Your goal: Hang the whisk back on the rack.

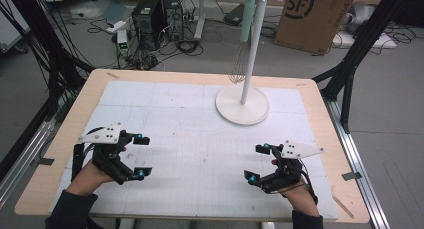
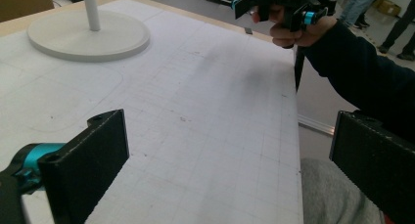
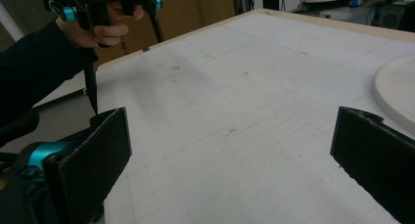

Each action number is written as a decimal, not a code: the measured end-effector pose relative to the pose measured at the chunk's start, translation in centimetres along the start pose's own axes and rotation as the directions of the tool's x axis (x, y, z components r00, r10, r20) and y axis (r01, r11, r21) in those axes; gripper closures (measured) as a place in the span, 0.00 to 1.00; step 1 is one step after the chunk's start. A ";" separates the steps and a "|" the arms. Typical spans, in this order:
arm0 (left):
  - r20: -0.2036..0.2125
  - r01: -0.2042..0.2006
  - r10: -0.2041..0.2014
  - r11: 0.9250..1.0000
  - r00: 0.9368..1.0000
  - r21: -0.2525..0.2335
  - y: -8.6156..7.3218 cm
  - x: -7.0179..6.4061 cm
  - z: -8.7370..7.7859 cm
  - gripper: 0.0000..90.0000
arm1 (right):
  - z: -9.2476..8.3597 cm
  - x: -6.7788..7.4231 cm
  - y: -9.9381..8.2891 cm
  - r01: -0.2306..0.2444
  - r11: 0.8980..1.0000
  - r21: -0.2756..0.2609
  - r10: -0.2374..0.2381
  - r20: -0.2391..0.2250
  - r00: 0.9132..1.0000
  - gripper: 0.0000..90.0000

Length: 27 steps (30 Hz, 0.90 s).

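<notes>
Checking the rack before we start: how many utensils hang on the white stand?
1: a whisk with a pale green handle hangs beside the stand's pole; the cropped top may hide more.

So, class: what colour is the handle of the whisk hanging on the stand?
Pale mint green handle, clearest in the high view.

Your left gripper (image 1: 141, 156) and right gripper (image 1: 258, 163) are both black-framed handheld rigs with flat rectangular black jaws that have rough, matte edges, teal-blue anodised knobs at the jaw mounts, and a pale grey three-cornered plate dotted with small holes on top; a black cable trails off each one toward the lower edge of the frame. You wear dark navy long sleeves (image 1: 67, 209) that reach the wrists, seen at lower left and lower right in the high view, and grey trousers (image 2: 333, 194) show at the bottom of the left gripper view.
</notes>
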<state>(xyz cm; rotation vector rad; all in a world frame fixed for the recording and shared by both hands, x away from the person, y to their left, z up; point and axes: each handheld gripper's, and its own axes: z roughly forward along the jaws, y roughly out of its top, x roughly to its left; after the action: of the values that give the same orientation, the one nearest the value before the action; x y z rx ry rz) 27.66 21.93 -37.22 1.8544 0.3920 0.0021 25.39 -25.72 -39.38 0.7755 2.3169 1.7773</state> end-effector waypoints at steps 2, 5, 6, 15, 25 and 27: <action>0.002 0.007 -0.007 1.000 1.000 -0.015 -0.4 0.0 -0.2 0.02 | 0.1 0.0 0.0 0.002 1.000 0.006 -0.002 -0.004 1.000 0.00; 0.008 0.001 -0.001 1.000 1.000 -0.023 -0.8 0.1 -0.5 0.02 | 0.1 0.2 -0.1 0.016 1.000 0.007 -0.016 -0.011 1.000 0.00; 0.007 0.003 -0.003 1.000 1.000 -0.024 -1.0 0.2 -0.5 0.02 | 0.1 0.2 -0.1 0.021 1.000 0.008 -0.021 -0.011 1.000 0.00; -0.010 -0.007 0.007 1.000 1.000 -0.017 -1.2 0.3 -0.6 0.02 | -0.1 0.2 -0.2 0.017 1.000 0.008 -0.017 -0.002 1.000 0.00; -0.048 -0.006 0.004 0.999 0.999 -0.033 -1.2 0.1 -0.8 0.02 | -0.4 0.2 -0.2 0.020 1.000 -0.002 -0.020 0.008 1.000 0.00; -0.052 -0.005 0.003 0.999 0.999 -0.036 -1.1 0.0 -0.9 0.02 | -0.5 0.2 -0.2 0.020 1.000 -0.003 -0.020 0.008 1.000 0.00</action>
<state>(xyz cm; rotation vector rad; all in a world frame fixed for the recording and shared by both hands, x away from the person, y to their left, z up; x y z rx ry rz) 27.17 23.05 -38.00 1.8223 0.4216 0.0604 24.95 -26.05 -39.38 0.7550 2.3083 1.7659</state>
